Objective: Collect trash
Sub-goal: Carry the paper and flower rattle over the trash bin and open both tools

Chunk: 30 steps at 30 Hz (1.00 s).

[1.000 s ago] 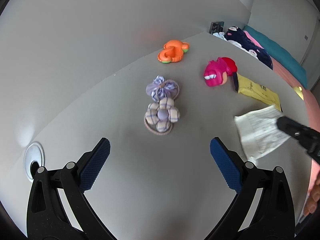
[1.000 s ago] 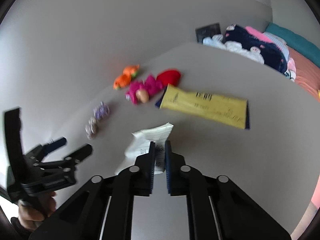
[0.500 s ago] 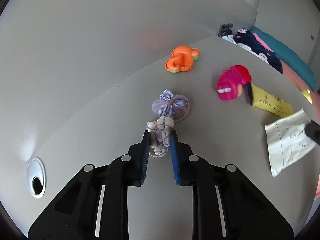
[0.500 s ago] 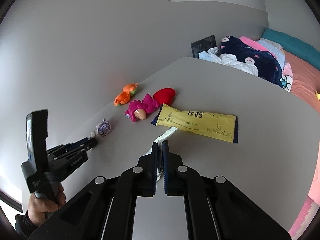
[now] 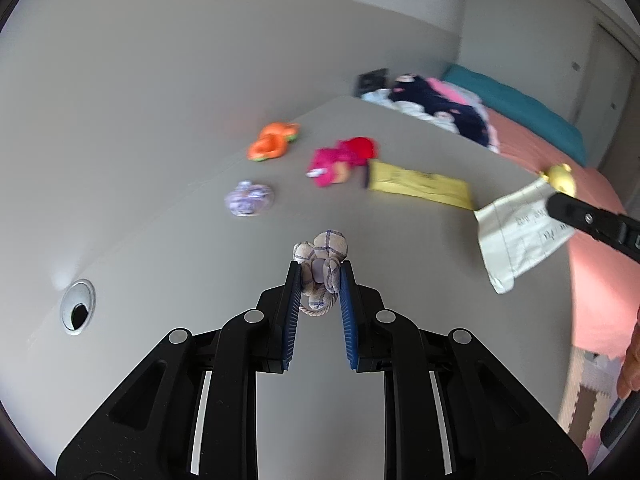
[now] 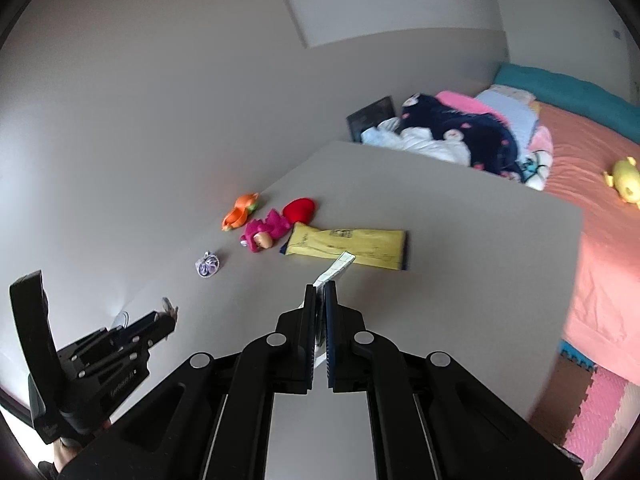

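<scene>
My left gripper [image 5: 319, 276] is shut on a beige checked fabric flower hair tie [image 5: 322, 264], lifted off the grey table [image 5: 200, 248]. A white slip of paper [image 5: 516, 232] hangs in the air at the right, pinched by my right gripper [image 6: 319, 292], which is shut on the paper [image 6: 334, 270] seen edge-on. On the table lie a yellow wrapper [image 6: 348, 244], also the yellow wrapper [image 5: 418, 184] in the left wrist view, and a purple fabric hair tie [image 5: 250, 198]. The left gripper [image 6: 160, 322] also appears at the lower left of the right wrist view.
An orange toy [image 5: 274, 142], a pink toy [image 5: 330, 162] and a red heart [image 6: 300, 208] lie toward the table's back. A cable hole [image 5: 78, 306] is at the left. Beyond the table is a bed [image 6: 600, 184] with clothes [image 6: 452, 132] and a yellow toy [image 6: 624, 178].
My left gripper closed on the checked flower hair tie and lifted it away from the purple one. My right gripper, shut on the paper throughout, raised it off the table.
</scene>
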{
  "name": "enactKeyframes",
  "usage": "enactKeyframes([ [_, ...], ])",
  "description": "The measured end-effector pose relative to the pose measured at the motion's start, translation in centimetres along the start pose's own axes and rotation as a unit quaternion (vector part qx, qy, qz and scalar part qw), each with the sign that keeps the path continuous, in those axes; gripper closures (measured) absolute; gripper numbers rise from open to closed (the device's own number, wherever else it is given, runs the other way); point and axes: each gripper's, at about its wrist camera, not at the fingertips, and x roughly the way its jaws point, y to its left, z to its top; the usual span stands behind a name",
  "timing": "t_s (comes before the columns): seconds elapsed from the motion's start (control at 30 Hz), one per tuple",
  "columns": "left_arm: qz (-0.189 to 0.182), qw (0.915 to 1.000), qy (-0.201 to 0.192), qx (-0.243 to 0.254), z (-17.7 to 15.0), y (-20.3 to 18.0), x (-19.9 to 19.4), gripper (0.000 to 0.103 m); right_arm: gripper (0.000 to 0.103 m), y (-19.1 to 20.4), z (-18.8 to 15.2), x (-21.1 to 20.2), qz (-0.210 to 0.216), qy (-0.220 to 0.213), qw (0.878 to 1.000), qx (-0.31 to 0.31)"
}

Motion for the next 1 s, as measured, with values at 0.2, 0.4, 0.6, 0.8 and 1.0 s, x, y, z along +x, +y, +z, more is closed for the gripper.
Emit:
enactKeyframes([
  [0.2, -0.031, 0.9991, -0.008, 0.027, -1.7, -5.1, -3.1, 0.084, 0.098, -2.2, -1.0, -4.8, -0.017, -0.024, 1.000, 0.009],
  [0.4, -0.058, 0.9968, -0.015, 0.053, -3.6, -9.8, -5.5, 0.084, 0.098, -5.0, -2.6, -9.5, -0.031, -0.049, 0.998, 0.028],
  [0.6, -0.087, 0.9923, -0.018, 0.087, -5.5, -15.1, -7.5, 0.084, 0.098, -8.1, -4.7, -14.5, -0.051, -0.077, 0.995, 0.047],
  [0.8, -0.127, 0.9840, -0.018, 0.123, -7.6, -21.0, -8.7, 0.084, 0.098, -12.3, -7.7, -19.1, -0.082, -0.097, 0.989, 0.074],
  [1.0, -0.168, 0.9734, -0.006, 0.156, -9.8, -26.1, -9.4, 0.084, 0.098, -16.8, -11.0, -23.2, -0.117, -0.109, 0.981, 0.108],
])
